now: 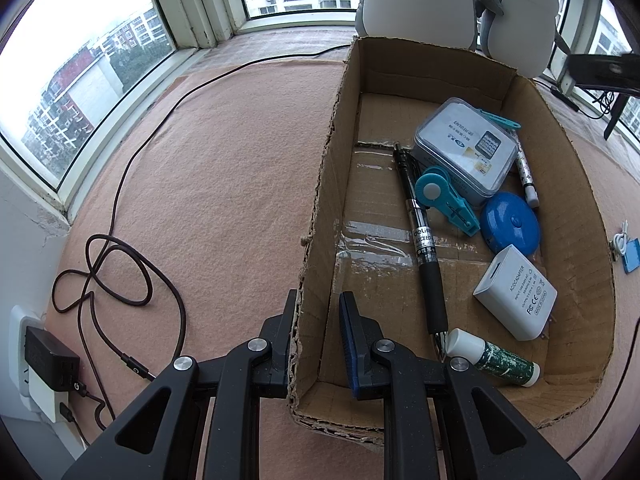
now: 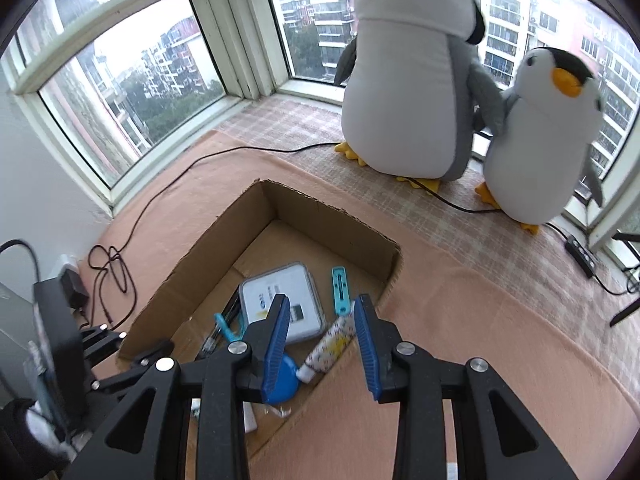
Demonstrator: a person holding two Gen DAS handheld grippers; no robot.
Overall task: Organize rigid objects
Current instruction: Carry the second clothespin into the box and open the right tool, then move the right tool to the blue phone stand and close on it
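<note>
Blue pads of the right gripper (image 2: 322,300) stand apart with nothing between them. It hangs released over the near right part of the cardboard box (image 2: 328,216), pointing steeply down.

Directly beneath the gap lies a spotted pen (image 2: 332,344), its long axis running diagonally from the near wall toward the far right corner. Around it are a blue tape measure (image 2: 286,380), a flat tin case (image 2: 288,292) and a teal clip (image 2: 340,290), all resting on the box floor.

The left gripper (image 1: 319,296) is clenched on the box's left wall near the near corner, 1 finger outside and 1 inside, which looks like steadying the box. From its camera, a black pen (image 1: 420,236) lies lengthwise along the box, with a white adapter (image 1: 516,292) and a green-labelled tube (image 1: 496,360) closer in.

Outside the right wall, on the pink cloth (image 1: 220,180), sit a small white cable (image 1: 620,242) and a blue card-like piece (image 1: 632,256), too small to identify.

If these are the next things to be boxed, they lie to the right of the box and well apart from the busy left hand. The free right hand is nearer, so the move probably falls to it.
</note>
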